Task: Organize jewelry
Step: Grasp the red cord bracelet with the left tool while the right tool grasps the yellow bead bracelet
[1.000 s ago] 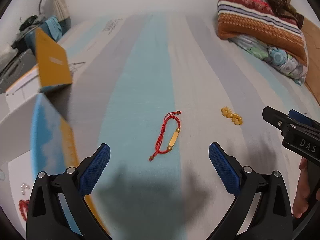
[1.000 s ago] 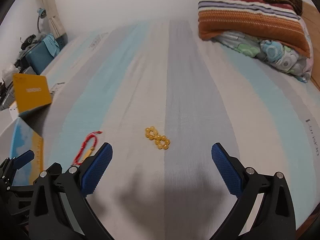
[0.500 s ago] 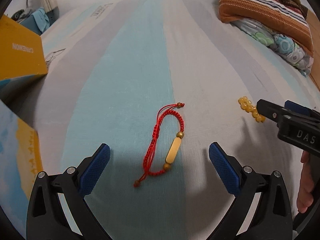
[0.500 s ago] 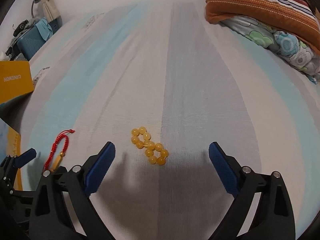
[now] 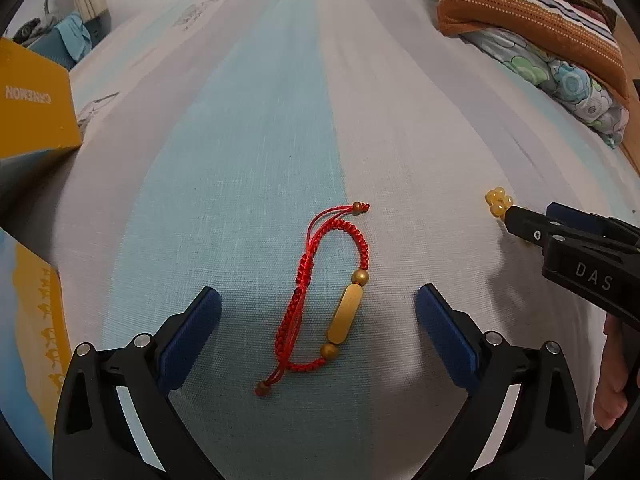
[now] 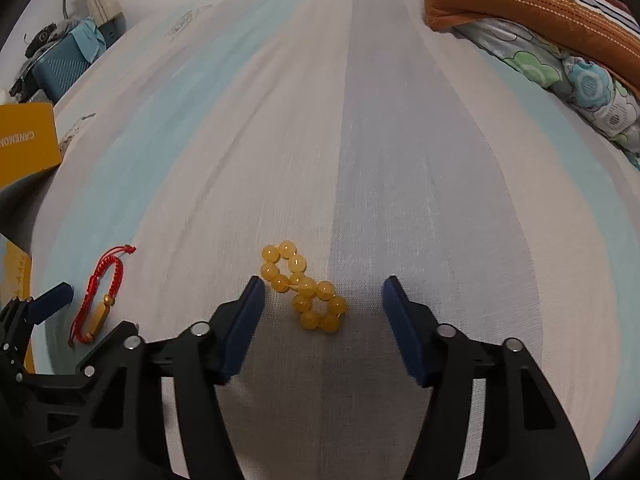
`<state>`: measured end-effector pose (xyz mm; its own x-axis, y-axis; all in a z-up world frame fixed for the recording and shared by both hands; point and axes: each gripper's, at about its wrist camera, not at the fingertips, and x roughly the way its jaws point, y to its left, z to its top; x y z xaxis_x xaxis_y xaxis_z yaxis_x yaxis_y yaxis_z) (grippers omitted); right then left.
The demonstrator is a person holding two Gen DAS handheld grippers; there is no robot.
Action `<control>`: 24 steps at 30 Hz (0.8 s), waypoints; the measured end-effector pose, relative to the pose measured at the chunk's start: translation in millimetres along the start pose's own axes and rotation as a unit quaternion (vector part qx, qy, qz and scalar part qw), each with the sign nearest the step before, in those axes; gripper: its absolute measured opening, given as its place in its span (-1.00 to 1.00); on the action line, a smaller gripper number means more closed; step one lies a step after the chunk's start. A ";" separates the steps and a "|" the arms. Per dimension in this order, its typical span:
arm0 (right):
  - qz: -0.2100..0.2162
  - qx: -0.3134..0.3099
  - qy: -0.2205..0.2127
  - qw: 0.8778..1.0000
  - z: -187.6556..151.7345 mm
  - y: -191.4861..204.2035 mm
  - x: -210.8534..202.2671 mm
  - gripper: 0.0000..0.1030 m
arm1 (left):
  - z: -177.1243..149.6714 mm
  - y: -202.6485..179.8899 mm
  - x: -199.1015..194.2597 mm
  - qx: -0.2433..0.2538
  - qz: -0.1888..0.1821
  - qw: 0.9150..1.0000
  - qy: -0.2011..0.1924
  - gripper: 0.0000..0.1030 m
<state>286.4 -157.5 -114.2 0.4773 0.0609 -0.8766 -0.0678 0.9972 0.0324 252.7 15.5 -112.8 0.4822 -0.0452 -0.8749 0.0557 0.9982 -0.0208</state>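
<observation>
The left gripper (image 5: pixel 316 316) was spread wide, with the red bracelet (image 5: pixel 320 300) lying flat on the striped bedsheet (image 5: pixel 260 140) right between its blue pads, not touching either one. The right gripper (image 6: pixel 323 300) was also apart, with the yellow bead bracelet (image 6: pixel 304 286) between its tips, closer to the left pad.
</observation>
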 end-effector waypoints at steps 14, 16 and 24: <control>-0.009 -0.002 0.018 1.000 -2.1 0.5 5.6 -0.61 | 3.8 3.3 -4.8 -0.004 0.009 1.000 0.016 -0.02; -0.008 0.000 0.018 1.000 -2.6 0.7 5.3 -0.64 | 4.3 2.9 -5.5 -0.003 0.007 1.000 0.018 -0.16; -0.003 0.006 0.012 1.000 -4.4 0.1 2.4 -0.66 | 4.4 6.3 -10.5 -0.008 0.002 1.000 0.020 -0.75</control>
<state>283.7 -157.5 -118.4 0.4572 0.0533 -0.8878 -0.0548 0.9980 0.0316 251.9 22.2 -101.5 0.4473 -0.0407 -0.8934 0.0408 0.9989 -0.0251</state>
